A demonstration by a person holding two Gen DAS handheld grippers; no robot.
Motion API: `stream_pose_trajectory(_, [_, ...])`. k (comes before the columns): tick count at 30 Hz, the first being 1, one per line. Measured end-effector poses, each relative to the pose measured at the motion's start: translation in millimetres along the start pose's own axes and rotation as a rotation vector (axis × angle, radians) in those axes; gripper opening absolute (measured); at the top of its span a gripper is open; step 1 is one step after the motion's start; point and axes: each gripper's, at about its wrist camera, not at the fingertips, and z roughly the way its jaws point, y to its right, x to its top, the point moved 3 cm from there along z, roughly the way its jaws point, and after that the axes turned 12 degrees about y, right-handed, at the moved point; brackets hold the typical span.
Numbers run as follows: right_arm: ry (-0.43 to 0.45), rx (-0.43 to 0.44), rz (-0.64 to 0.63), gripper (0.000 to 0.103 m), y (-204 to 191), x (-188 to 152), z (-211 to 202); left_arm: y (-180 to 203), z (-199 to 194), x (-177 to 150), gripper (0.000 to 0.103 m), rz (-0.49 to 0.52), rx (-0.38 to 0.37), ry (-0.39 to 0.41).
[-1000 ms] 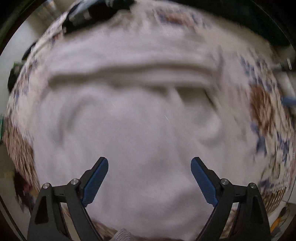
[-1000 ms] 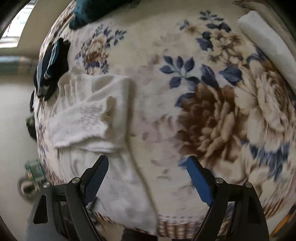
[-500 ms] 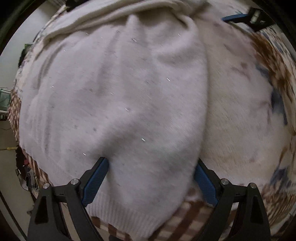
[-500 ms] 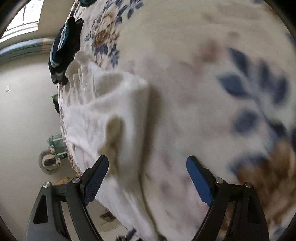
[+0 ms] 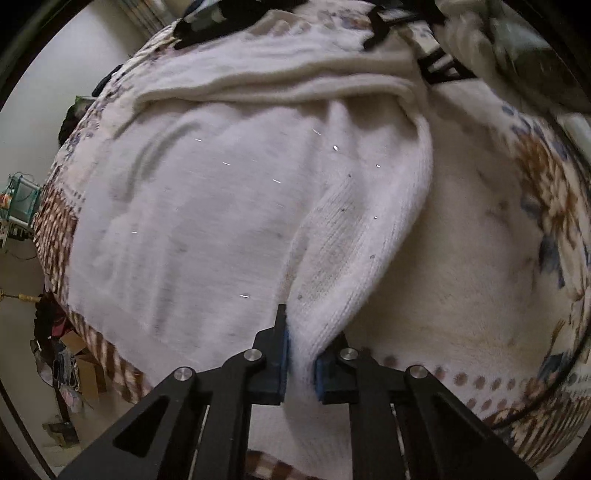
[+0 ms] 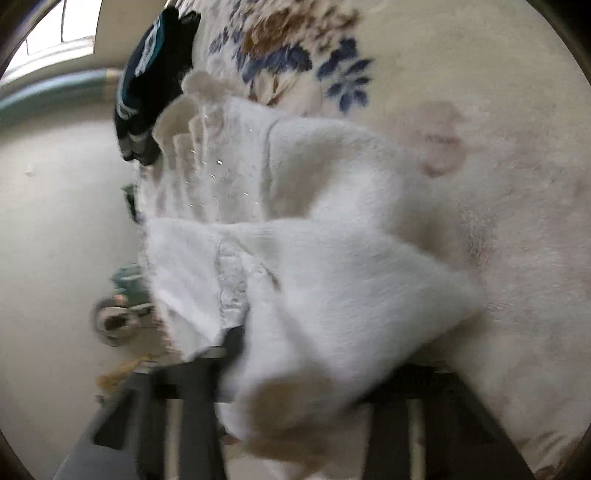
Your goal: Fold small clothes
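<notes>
Both tools' jaws had just been closing: left tool (image 5: pixel 301 363) now narrow, pinching the ribbed hem of the white knit sweater (image 5: pixel 221 206); right tool (image 6: pixel 295 373) partly closed, its jaws buried in the sweater's far edge, grip likely. Sweater lay spread on the floral blanket (image 5: pixel 480 258), one side bunched. Step judged: grasp taken for a fold. Next move calls for lifting both held edges together, keeping them level.

Lived-in home bedroom, judged from a bed covered by a plush floral blanket (image 5: pixel 491 258), clothes heaped on it, incl. a white knit sweater (image 5: pixel 207 206) and a dark garment (image 6: pixel 155 74). Floor clutter (image 5: pixel 70 354) is seen beside the bed; a window (image 6: pixel 62 33) is seen top left.
</notes>
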Motion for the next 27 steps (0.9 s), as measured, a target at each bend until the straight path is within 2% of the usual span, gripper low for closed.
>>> stream_pose_trajectory(2, [0.018, -0.019, 0.001, 0.024, -6.8, -0.2, -4.4, -12.5, -7.1, 3.5, 0.008, -0.021, 0.002, 0.009])
stream_pose_trajectory(7, [0.042, -0.056, -0.035, 0.022, -53.8, 1.5, -24.4, -52.0, -32.7, 20.2, 0.008, -0.086, 0.007, 0.049])
stream_pose_trajectory(11, [0.039, -0.139, -0.091, 0.022, -112.3, 3.5, -25.9, -93.2, -50.1, 33.9, 0.008, -0.172, -0.009, 0.084])
stream_pose_trajectory(14, [0.035, -0.206, -0.125, 0.022, -164.7, 4.7, -8.2, -138.8, -41.8, 44.0, 0.008, -0.256, -0.05, 0.069])
stream_pose_trajectory(17, [0.036, -0.266, -0.147, 0.022, -218.6, 6.8, 29.9, -182.0, -27.4, 49.3, 0.008, -0.329, -0.093, 0.05])
stream_pose_trajectory(20, [0.02, -0.327, -0.162, 0.022, -267.6, 1.2, 87.0, -227.4, -6.1, 49.2, 0.008, -0.427, -0.137, 0.028])
stream_pose_trajectory(24, [0.003, -0.405, -0.179, 0.022, -311.8, -7.4, 166.1, -280.6, 27.1, 47.5, 0.008, -0.514, -0.151, 0.007])
stream_pose_trajectory(27, [-0.014, -0.46, -0.183, 0.022, -328.2, -12.8, 214.4, -313.3, 54.7, 43.9, 0.008, -0.549, -0.149, -0.013])
